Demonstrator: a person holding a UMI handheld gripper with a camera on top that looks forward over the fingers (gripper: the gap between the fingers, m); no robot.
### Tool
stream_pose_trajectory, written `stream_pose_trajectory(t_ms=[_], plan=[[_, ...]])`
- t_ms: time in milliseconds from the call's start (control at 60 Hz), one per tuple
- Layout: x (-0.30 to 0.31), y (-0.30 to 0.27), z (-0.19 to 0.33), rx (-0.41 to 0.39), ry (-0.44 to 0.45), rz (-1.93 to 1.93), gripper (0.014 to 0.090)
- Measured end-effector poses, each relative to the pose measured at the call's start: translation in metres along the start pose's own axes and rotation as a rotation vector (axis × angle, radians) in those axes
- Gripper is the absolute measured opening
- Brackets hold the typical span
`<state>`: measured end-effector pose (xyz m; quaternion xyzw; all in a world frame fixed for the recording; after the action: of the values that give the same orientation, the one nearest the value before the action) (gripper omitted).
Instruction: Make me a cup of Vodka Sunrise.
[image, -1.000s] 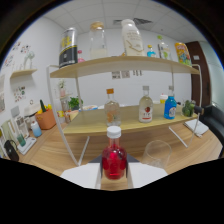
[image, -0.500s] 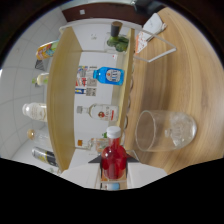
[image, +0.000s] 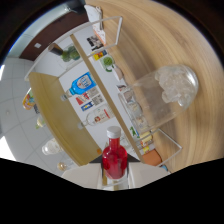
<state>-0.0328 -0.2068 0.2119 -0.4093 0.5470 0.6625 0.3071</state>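
You are tipping the whole view further over: a second ago the shelves were standing level, half a second ago they were on their side, and now they are swinging past that, so the two-tier light wooden shelf unit (image: 52, 107) is running diagonally with its bottles pointing sideways. Starting on the left, a pale clear jar (image: 51, 147) is sitting near the shelf's lower end, and further along the boards a blue-labelled bottle (image: 80, 85) and a clear bottle with a red and white label (image: 97, 116) are lying across your view. In the middle, close ahead, the small bottle of red liquid with a white cap (image: 114, 159) is standing between the fingers of the gripper (image: 116, 176); it has kept its place there through the roll, so I judge you are pinching it, though the fingertips themselves are hidden in the dark lower part and I cannot tell for certain how they are closing. To the right, the clear glass holding ice cubes (image: 167, 95) is resting on the pale wooden tabletop (image: 200, 45), beyond the bottle and well apart from it. The turning suggests you are beginning the pour of the red syrup, but the capped neck is not yet reaching over the glass
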Motion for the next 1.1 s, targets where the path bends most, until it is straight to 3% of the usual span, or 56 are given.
stream_pose_trajectory(t_ms=[150,350,483,767,967,1100], plan=[[-0.008,0.009,0.000,0.019,0.083,-0.390,0.0344],[-0.024,0.037,0.004,0.098,0.188,-1.277,0.0346],[0.009,0.056,0.015,0.086,0.232,-1.637,0.0345],[0.158,0.040,0.025,-0.090,0.517,-1.836,0.0345],[0.210,0.012,0.020,-0.139,0.706,-1.899,0.0345],[0.220,0.008,0.022,-0.149,0.736,-1.890,0.0344]])
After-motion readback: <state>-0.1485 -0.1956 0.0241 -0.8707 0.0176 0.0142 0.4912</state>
